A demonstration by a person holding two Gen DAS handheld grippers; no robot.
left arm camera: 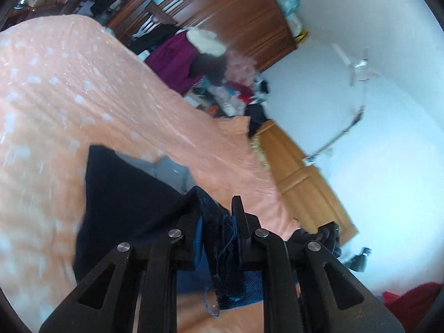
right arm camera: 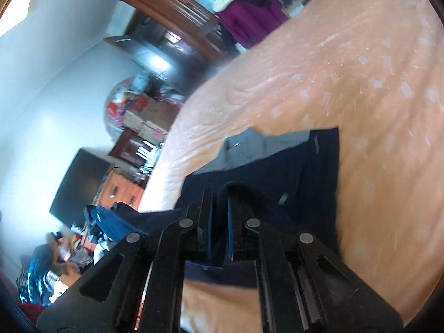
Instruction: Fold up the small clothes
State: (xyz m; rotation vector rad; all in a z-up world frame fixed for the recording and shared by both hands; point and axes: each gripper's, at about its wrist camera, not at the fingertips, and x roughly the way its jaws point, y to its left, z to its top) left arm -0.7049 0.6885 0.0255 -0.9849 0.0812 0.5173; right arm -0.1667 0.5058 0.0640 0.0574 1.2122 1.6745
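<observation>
A small dark navy garment [left arm camera: 122, 194] hangs over the peach bedspread [left arm camera: 69, 88], its grey inner lining [left arm camera: 169, 169] showing at the far edge. My left gripper [left arm camera: 219, 219] is shut on a frayed denim edge of it, with loose threads trailing below. In the right wrist view the same navy garment [right arm camera: 291, 172] spreads across the bedspread [right arm camera: 360, 83], and my right gripper [right arm camera: 220, 205] is shut on another bunched edge. Grey lining [right arm camera: 249, 149] peeks out beyond it. Both views are tilted and blurred.
A brown wardrobe [left arm camera: 236, 8] stands behind a heap of clothes [left arm camera: 194, 55]. A light wooden bed frame [left arm camera: 299, 183] lines the bed's edge. A dark screen [right arm camera: 80, 186] and cluttered shelves [right arm camera: 144, 122] sit beside the bed. More clothes [right arm camera: 111, 219] lie near the bed's edge.
</observation>
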